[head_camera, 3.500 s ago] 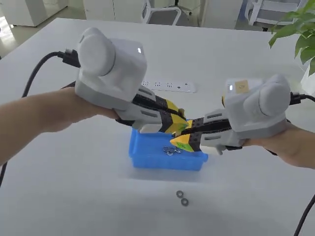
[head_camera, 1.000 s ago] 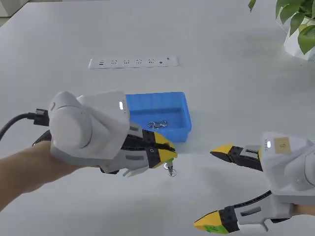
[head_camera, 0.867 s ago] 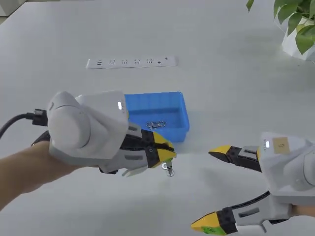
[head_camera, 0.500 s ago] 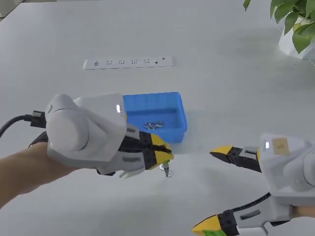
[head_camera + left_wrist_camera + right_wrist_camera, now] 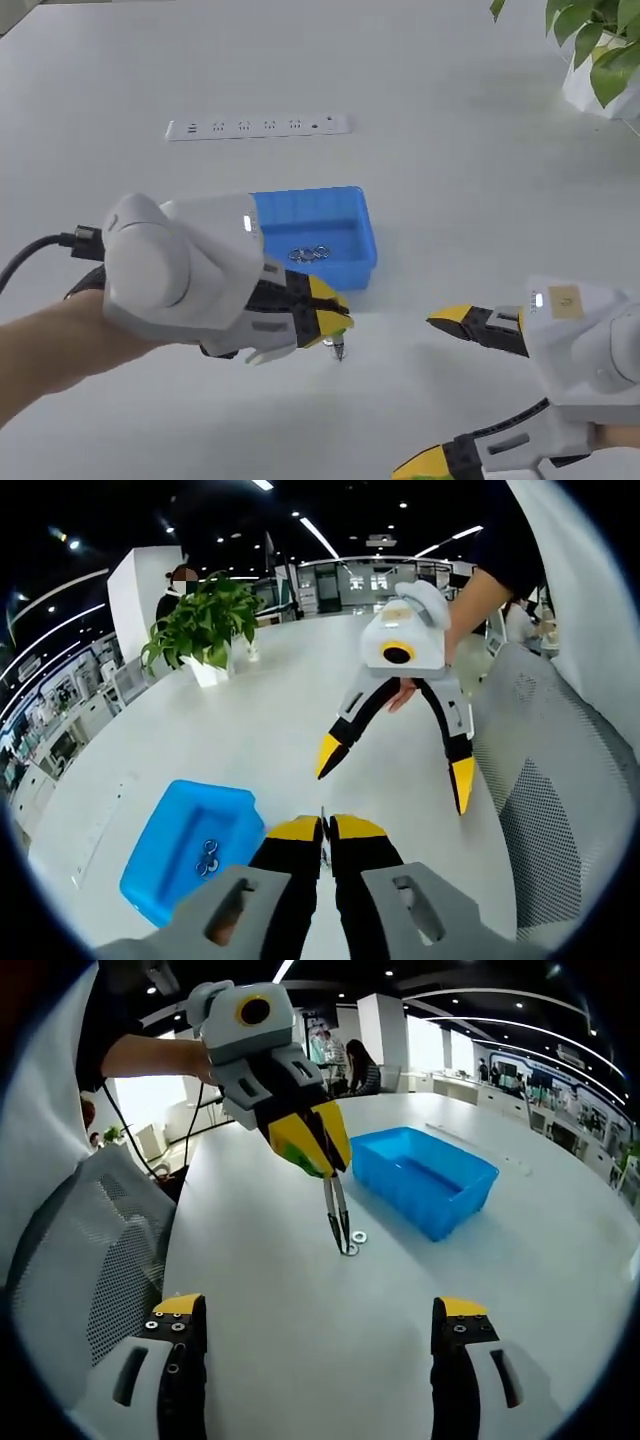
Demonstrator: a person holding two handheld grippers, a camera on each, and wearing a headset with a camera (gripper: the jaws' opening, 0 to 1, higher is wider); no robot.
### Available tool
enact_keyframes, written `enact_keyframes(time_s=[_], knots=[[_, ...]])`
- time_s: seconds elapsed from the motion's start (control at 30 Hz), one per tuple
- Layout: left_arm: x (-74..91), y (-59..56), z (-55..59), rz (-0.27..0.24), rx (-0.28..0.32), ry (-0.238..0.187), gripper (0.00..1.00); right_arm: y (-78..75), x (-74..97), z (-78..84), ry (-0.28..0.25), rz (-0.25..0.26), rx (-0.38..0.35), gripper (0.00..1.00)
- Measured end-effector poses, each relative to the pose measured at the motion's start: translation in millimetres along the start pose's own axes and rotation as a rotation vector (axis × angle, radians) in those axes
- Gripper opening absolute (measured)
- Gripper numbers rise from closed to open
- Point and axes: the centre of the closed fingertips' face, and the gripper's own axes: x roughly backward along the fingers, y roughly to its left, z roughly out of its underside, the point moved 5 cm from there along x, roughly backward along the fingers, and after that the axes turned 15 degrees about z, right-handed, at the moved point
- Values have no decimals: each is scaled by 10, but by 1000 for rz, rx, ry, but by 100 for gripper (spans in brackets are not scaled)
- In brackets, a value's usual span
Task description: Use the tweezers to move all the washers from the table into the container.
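On a bare white desk [image 5: 450, 180] in an open office, left tongs [image 5: 338, 318] pinch tweezers [image 5: 338, 1215] over washers [image 5: 353, 1243]; right tongs [image 5: 425, 395] gape empty.

Ceiling lights [image 5: 312, 535] shine over a white table [image 5: 480, 200], perhaps an office.

— What sits on the white bench [image 5: 480, 200]?
— A blue container [image 5: 352, 277] near the middle, a white power strip [image 5: 258, 127] well beyond it, a potted plant [image 5: 600, 60] at the far right
— Anything loose?
— Two washers [image 5: 359, 1236], side by side, near the container
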Motion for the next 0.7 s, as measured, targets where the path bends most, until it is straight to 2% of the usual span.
enact_keyframes(time_s=[0.17, 0.23, 0.33, 0.47, 0.67, 0.7], knots=[[6, 16, 10, 0, 4, 10, 7, 53, -76, -106, -21, -30, -16, 90], [11, 40, 13, -1, 16, 9, 7, 75, -99, -134, -26, -51, -28, 84], [3, 38, 6, 13, 35, 7, 7, 54, -179, -207, -44, -45, -60, 76], [-16, 33, -3, 18, 29, 10, 7, 25, -263, -331, -68, -56, -71, 67], [-50, 16, -17, 33, 37, 6, 7, 43, -411, -444, -61, -82, 6, 58], [-51, 21, -18, 30, 38, 6, 7, 19, -448, -461, -63, -64, 26, 55]])
